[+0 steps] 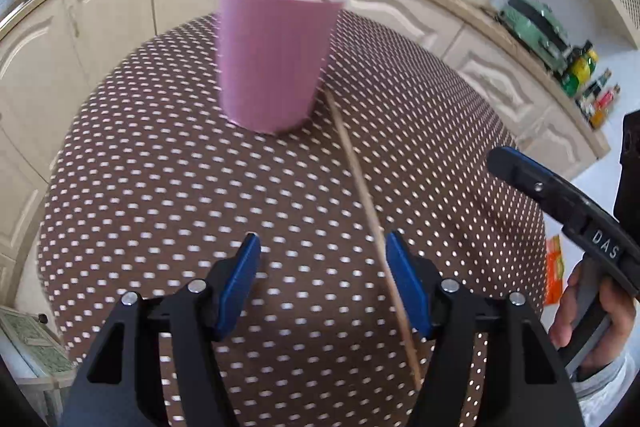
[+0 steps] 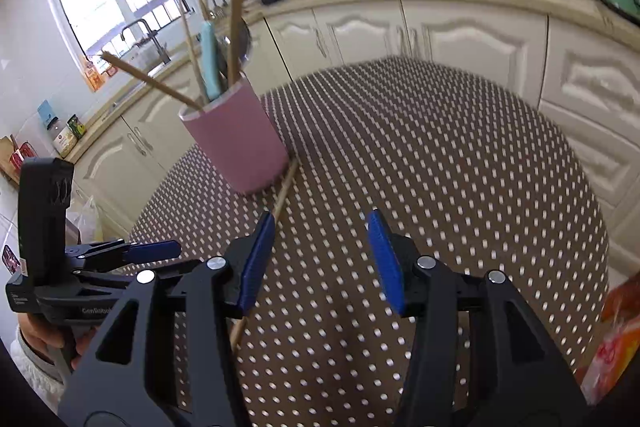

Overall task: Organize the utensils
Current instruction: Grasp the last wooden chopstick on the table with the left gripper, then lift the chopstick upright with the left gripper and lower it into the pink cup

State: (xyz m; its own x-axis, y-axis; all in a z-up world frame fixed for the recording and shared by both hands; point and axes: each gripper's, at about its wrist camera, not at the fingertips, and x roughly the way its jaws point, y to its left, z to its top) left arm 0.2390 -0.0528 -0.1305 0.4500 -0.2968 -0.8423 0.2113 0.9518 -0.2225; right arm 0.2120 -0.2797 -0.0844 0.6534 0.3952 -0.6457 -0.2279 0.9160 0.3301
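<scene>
One chopstick (image 1: 370, 215) lies loose on the dotted table (image 1: 160, 187), one end at the foot of the pink cup (image 1: 272, 55) (which already holds several utensils). The left gripper (image 1: 320, 287) hangs above it and the right gripper (image 2: 320, 259) beside it, both with jaws open and empty. Next, I judge: straddle the stick, close, lift, drop it in.

**Matt cloth, pale wood, dark plastic**

The tablecloth (image 1: 160, 187) looks like brown woven fabric with white dots, matt throughout. The pink cup (image 1: 272, 59) has a dull, smooth finish, faintly ribbed. The chopstick (image 1: 360, 183) lying on the cloth is pale, unvarnished-looking wood. The left gripper (image 1: 320, 287) and right gripper (image 2: 320, 263) are black matt plastic with blue pads and shiny metal pins. The cabinet doors (image 2: 460, 39) are cream with a soft sheen.
</scene>
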